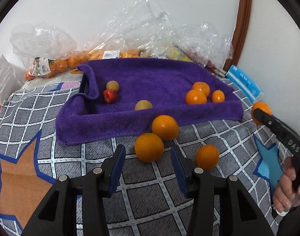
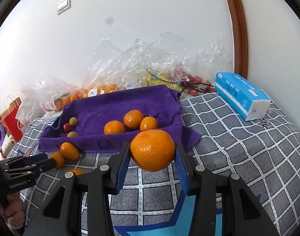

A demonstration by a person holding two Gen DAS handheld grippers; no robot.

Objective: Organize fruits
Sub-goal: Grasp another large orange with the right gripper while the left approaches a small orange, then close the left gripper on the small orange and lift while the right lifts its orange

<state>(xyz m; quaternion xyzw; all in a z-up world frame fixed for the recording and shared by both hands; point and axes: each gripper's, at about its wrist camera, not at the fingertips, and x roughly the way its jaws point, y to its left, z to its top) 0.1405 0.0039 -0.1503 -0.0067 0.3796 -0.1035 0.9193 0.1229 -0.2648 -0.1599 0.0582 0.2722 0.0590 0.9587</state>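
Note:
A tray draped in a purple towel point(image 1: 150, 76) point(image 2: 114, 102) holds three oranges point(image 1: 195, 97) at its right, two yellow-green fruits point(image 1: 143, 105) and a small red fruit point(image 1: 110, 96) at its left. My right gripper point(image 2: 152, 151) is shut on a mandarin point(image 2: 152, 149), held above the blanket just in front of the tray; it shows at the right edge of the left wrist view point(image 1: 261, 112). My left gripper point(image 1: 148, 153) is open, just behind an orange point(image 1: 149, 147). Two more oranges point(image 1: 165, 127) point(image 1: 207, 156) lie on the blanket close by.
Clear plastic bags of fruit point(image 1: 75, 61) point(image 2: 150, 72) lie behind the tray by the white wall. A blue tissue pack point(image 2: 242, 95) lies at the right. A red paper bag point(image 2: 11, 118) stands at far left. The checked blanket point(image 2: 238, 147) covers the surface.

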